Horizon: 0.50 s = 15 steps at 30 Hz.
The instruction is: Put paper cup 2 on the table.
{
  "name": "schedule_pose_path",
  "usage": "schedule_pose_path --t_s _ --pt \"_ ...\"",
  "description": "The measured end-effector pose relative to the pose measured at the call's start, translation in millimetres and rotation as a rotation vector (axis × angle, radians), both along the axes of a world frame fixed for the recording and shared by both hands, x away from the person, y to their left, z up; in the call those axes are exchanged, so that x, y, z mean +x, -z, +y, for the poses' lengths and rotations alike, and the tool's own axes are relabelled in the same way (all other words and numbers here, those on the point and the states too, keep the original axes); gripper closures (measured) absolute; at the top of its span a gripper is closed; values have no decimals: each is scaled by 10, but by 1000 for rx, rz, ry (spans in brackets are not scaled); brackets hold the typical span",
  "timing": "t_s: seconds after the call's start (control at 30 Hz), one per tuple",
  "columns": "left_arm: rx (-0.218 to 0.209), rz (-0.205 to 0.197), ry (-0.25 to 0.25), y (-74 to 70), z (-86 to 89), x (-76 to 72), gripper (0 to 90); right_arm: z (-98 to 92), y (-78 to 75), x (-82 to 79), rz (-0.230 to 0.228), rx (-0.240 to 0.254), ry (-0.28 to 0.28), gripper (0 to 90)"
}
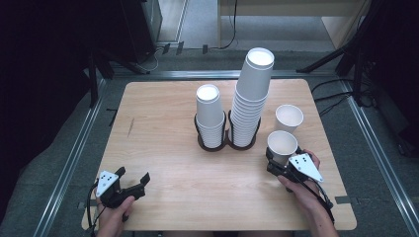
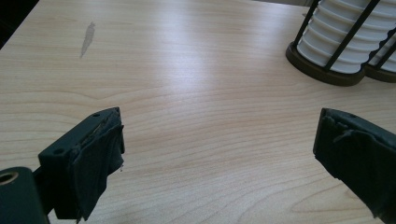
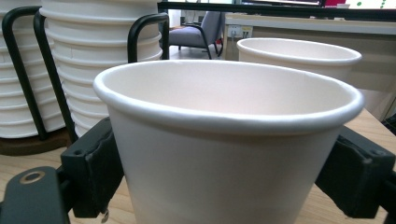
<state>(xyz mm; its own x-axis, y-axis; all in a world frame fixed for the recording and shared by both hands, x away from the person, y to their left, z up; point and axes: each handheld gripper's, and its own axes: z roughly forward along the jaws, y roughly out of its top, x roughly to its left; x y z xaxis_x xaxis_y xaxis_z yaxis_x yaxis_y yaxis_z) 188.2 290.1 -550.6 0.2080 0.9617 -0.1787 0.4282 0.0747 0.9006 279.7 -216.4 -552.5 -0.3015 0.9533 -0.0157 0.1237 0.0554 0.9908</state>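
Observation:
A white paper cup [image 1: 282, 143] stands upright on the wooden table [image 1: 163, 123] at the right front. My right gripper [image 1: 282, 158] is around its lower part. In the right gripper view the black pads [image 3: 95, 172] lie against both sides of the cup [image 3: 224, 130], which keeps its round shape. My left gripper [image 1: 133, 175] rests low at the table's front left, jaws wide apart. In the left gripper view, the left gripper [image 2: 219, 149] has only bare wood between its jaws.
A black twin wire holder [image 1: 225, 143] at the table's middle carries a short stack of cups [image 1: 209, 111] and a tall leaning stack [image 1: 252, 94]. A second loose cup [image 1: 289, 117] stands just behind the held one. Dark stands and cables line the floor beyond.

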Motion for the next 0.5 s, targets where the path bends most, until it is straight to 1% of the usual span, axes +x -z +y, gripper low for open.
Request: schedule_pose_path --t_s 0.17,0.27,0.3,0.33,0.37,0.4,0.5 --pt "0 0 2 1 -3 2 21 -4 -1 -10 4 1 -2 110" --pt "-1 1 3 1 -2 4 22 0 -4 -13 10 -2 -11 73" --pt "-1 1 3 1 -2 4 22 0 -4 -13 10 -2 -11 73" --pt "0 1 4 1 -2 4 21 -1 -10 -18 10 2 -30 56" --pt "-1 1 5 1 -3 4 21 -1 -10 -18 10 2 -30 56" --pt "-1 0 6 1 -4 4 21 -1 -14 -20 12 3 -38 26" --pt "-1 1 6 1 -2 5 22 -6 -22 -24 15 10 -43 5"
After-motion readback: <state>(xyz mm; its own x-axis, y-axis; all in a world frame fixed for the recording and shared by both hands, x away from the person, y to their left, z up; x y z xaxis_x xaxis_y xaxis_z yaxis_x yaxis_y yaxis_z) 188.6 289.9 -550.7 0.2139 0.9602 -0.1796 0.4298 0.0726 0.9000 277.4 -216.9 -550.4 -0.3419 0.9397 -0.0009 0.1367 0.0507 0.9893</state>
